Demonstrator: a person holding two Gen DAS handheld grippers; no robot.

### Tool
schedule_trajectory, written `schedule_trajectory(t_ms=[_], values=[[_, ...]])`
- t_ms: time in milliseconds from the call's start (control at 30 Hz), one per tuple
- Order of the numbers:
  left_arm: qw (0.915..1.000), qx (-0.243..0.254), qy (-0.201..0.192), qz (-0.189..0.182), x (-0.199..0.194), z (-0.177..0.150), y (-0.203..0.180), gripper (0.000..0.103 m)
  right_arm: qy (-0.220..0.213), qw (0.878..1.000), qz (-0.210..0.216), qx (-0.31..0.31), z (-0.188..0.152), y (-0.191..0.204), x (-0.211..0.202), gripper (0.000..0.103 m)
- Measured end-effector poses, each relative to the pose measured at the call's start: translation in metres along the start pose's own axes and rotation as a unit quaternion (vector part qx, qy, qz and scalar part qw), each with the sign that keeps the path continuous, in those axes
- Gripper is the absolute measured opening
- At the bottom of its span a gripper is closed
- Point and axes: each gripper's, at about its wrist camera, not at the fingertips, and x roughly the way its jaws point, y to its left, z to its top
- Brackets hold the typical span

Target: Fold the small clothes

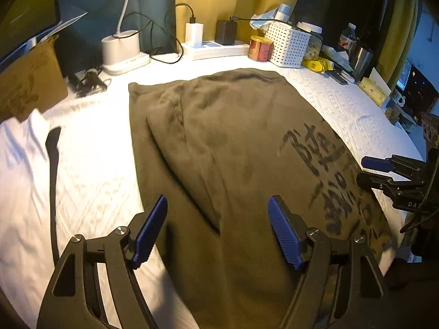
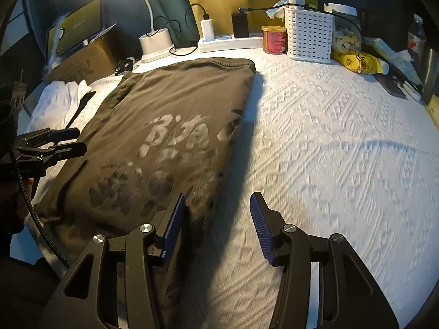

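A dark olive T-shirt (image 1: pixel 225 148) with printed lettering lies folded lengthwise on the white textured cloth (image 1: pixel 93 170). It also shows in the right wrist view (image 2: pixel 153 137). My left gripper (image 1: pixel 218 230) is open and empty, hovering over the shirt's near end. My right gripper (image 2: pixel 216 224) is open and empty, above the shirt's near right edge. In the left wrist view the right gripper (image 1: pixel 384 170) shows at the shirt's right edge. In the right wrist view the left gripper (image 2: pixel 63 142) shows at the shirt's left edge.
Along the back stand a lamp base (image 1: pixel 120 46), a power strip with chargers (image 1: pixel 214 46), a red tin (image 1: pixel 259 48), a white basket (image 1: pixel 288 44), a yellow packet (image 2: pixel 359 61). A cardboard box (image 1: pixel 30 82) and white garment (image 2: pixel 60 96) lie left.
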Motion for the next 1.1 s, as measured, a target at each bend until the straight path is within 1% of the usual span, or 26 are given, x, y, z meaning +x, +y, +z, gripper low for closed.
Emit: schedule_trajectory(t_ms=[100, 167, 300, 333, 367, 433, 500, 533, 567, 600, 633, 700, 867, 933, 1000, 1100], values=[[1.0, 0.005, -0.005, 0.0, 0.008, 0.01, 0.006, 0.075, 0.0, 1.0, 0.0, -0.001, 0.009, -0.003, 0.007, 0.052], [0.9999, 0.005, -0.009, 0.002, 0.014, 0.018, 0.012, 0.07, -0.001, 1.0, -0.002, 0.001, 0.015, -0.005, 0.011, 0.052], [0.9999, -0.007, -0.015, 0.005, 0.029, 0.035, 0.027, 0.065, -0.007, 1.0, -0.005, 0.005, 0.028, -0.012, 0.019, 0.052], [0.9998, -0.009, -0.016, 0.007, 0.032, 0.039, 0.031, 0.062, -0.008, 1.0, -0.006, 0.006, 0.032, -0.014, 0.021, 0.052], [0.9998, -0.009, -0.017, 0.01, 0.036, 0.044, 0.034, 0.056, -0.009, 1.0, -0.006, 0.008, 0.035, -0.016, 0.023, 0.052], [0.9997, -0.01, -0.018, 0.013, 0.045, 0.052, 0.04, 0.053, -0.01, 1.0, -0.008, 0.01, 0.04, -0.018, 0.026, 0.052], [0.9997, -0.011, -0.019, 0.012, 0.051, 0.058, 0.045, 0.041, -0.011, 1.0, -0.009, 0.012, 0.045, -0.021, 0.031, 0.052], [0.9997, -0.013, -0.017, 0.009, 0.055, 0.061, 0.048, 0.029, -0.011, 1.0, -0.009, 0.013, 0.047, -0.021, 0.032, 0.052], [0.9998, -0.014, -0.016, 0.004, 0.058, 0.063, 0.05, 0.019, -0.01, 1.0, -0.009, 0.014, 0.049, -0.022, 0.035, 0.052], [0.9998, -0.012, -0.018, -0.002, 0.06, 0.065, 0.052, 0.013, -0.01, 1.0, -0.009, 0.014, 0.051, -0.023, 0.037, 0.052], [0.9997, -0.012, -0.019, -0.003, 0.061, 0.066, 0.054, 0.002, -0.009, 1.0, -0.009, 0.014, 0.054, -0.023, 0.039, 0.052], [0.9995, -0.02, -0.022, -0.006, 0.059, 0.068, 0.061, 0.002, -0.01, 1.0, -0.009, 0.014, 0.058, -0.023, 0.042, 0.052], [0.999, -0.033, -0.027, 0.009, 0.051, 0.064, 0.069, 0.002, -0.01, 1.0, -0.008, 0.013, 0.07, -0.025, 0.052, 0.052], [0.9988, -0.037, -0.028, 0.015, 0.049, 0.062, 0.07, 0.002, -0.01, 1.0, -0.006, 0.01, 0.076, -0.024, 0.057, 0.052], [0.9987, -0.044, -0.022, 0.012, 0.051, 0.062, 0.071, 0.002, -0.009, 1.0, -0.003, 0.008, 0.08, -0.025, 0.061, 0.052], [0.9983, -0.054, -0.017, 0.013, 0.05, 0.064, 0.071, 0.006, -0.006, 1.0, -0.002, 0.006, 0.086, -0.025, 0.068, 0.052]])
